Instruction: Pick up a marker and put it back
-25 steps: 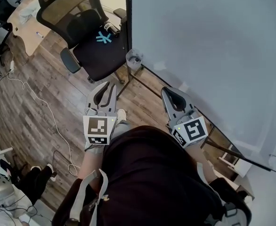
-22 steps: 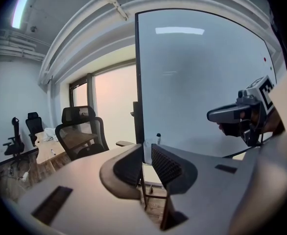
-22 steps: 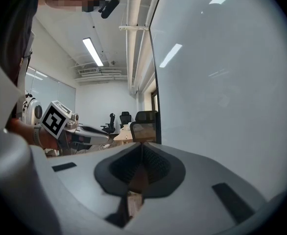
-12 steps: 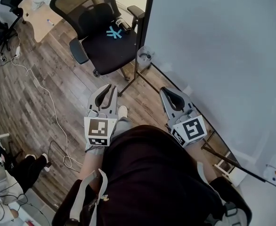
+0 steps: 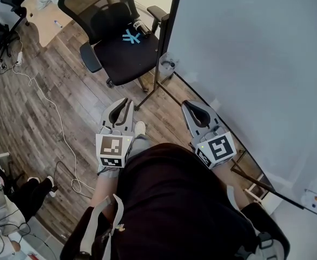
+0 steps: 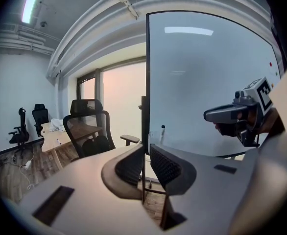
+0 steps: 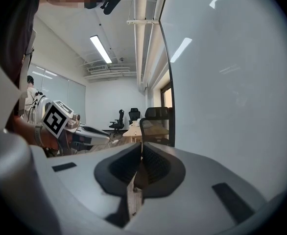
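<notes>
A clear cup (image 5: pixel 168 64) with markers stands at the left end of the whiteboard (image 5: pixel 245 53). In the left gripper view one black-capped marker (image 6: pixel 162 132) sticks up beside the board's dark edge, well ahead of the jaws. My left gripper (image 5: pixel 124 100) (image 6: pixel 147 148) is held over the wood floor, short of the cup. Its jaws have just been closing and stand open by a narrow gap with nothing between them. My right gripper (image 5: pixel 186 105) (image 7: pixel 141 146) is held near the board's lower edge, shut and empty.
A black office chair (image 5: pixel 120 42) stands just left of the cup. The whiteboard's dark frame legs (image 5: pixel 153 91) run across the floor ahead of my grippers. A white cable (image 5: pixel 55 123) trails over the floor at left. A wooden desk (image 5: pixel 45 10) sits at the far left.
The left gripper's jaws have narrowed. The chair and the marker cup have slid rightward in the head view. Both grippers keep almost the same place in the picture.
</notes>
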